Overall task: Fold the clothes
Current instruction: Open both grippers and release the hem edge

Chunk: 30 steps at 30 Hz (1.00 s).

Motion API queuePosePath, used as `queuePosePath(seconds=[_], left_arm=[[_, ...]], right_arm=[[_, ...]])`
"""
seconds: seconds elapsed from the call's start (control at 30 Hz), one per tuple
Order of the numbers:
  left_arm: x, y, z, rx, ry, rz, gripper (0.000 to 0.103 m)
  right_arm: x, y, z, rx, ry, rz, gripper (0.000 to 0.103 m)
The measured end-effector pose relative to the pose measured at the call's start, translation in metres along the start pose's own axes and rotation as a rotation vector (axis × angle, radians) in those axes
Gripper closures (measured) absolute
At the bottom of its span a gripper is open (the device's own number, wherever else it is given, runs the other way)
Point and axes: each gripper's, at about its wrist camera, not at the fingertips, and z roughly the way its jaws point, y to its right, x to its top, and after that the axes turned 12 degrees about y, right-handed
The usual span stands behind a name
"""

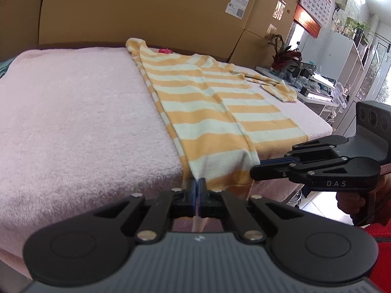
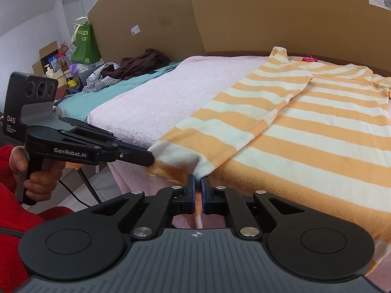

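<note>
An orange-and-white striped shirt (image 1: 207, 102) (image 2: 305, 134) lies flat on a pink towel-covered table (image 1: 73, 109) (image 2: 171, 92), one side folded inward, its hem hanging over the near edge. My left gripper (image 1: 197, 183) is shut on the hem at the folded side's corner; in the right wrist view the left gripper (image 2: 151, 157) grips that corner from the left. My right gripper (image 2: 198, 183) is closed to a narrow slit with hem cloth pinched between its pads, just right of the left one; the left wrist view shows the right gripper (image 1: 254, 172) at the hem.
Tall cardboard boxes (image 1: 146, 7) (image 2: 268, 12) wall off the table's far side. A small pink object (image 1: 164, 50) lies by the collar. A dark clothes pile (image 2: 136, 63) sits on a teal sheet (image 2: 80, 102) at the left. A desk with a plant (image 1: 283, 53) stands at the right.
</note>
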Motion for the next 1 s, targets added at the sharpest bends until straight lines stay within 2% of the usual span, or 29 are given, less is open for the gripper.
queuePosePath(seconds=[0.03, 0.13, 0.27, 0.37, 0.43, 0.5, 0.57, 0.6, 0.77, 0.8, 0.87, 0.93, 1.0], left_arm=[[-0.001, 0.001, 0.002, 0.005, -0.005, 0.006, 0.103], [0.0, 0.001, 0.007, 0.025, -0.021, 0.044, 0.103], [0.011, 0.001, -0.009, 0.06, -0.005, 0.158, 0.103], [0.026, 0.002, -0.02, 0.057, 0.059, 0.18, 0.103], [0.034, 0.004, -0.015, 0.034, 0.088, 0.169, 0.103], [0.037, 0.008, 0.002, 0.001, 0.076, 0.16, 0.103], [0.035, 0.01, 0.019, -0.017, 0.056, 0.167, 0.096], [0.034, 0.01, 0.026, -0.016, 0.045, 0.164, 0.096], [0.037, 0.008, 0.033, -0.042, 0.019, 0.157, 0.093], [0.04, 0.008, 0.033, -0.049, 0.017, 0.156, 0.093], [0.047, 0.006, 0.036, -0.062, 0.029, 0.153, 0.091], [0.052, 0.005, 0.046, -0.06, 0.029, 0.15, 0.083], [0.054, 0.002, 0.055, -0.057, 0.017, 0.149, 0.082]], right_arm=[[0.0, 0.001, 0.001, -0.005, -0.011, -0.001, 0.092], [0.005, 0.008, -0.006, -0.041, -0.01, -0.034, 0.091], [0.03, 0.019, -0.019, -0.034, 0.094, -0.011, 0.091], [0.042, 0.03, -0.001, -0.035, 0.129, 0.05, 0.086], [0.045, 0.036, 0.02, -0.032, 0.123, 0.074, 0.086], [0.048, 0.044, 0.037, -0.047, 0.097, 0.099, 0.086], [0.051, 0.051, 0.049, -0.051, 0.08, 0.125, 0.086], [0.053, 0.056, 0.052, -0.065, 0.074, 0.133, 0.086], [0.075, 0.078, 0.07, -0.202, 0.038, 0.109, 0.089], [0.082, 0.082, 0.075, -0.21, 0.039, 0.113, 0.086], [0.096, 0.091, 0.088, -0.173, 0.053, 0.134, 0.084], [0.105, 0.103, 0.109, -0.181, 0.023, 0.165, 0.084], [0.114, 0.116, 0.129, -0.189, -0.007, 0.196, 0.084]])
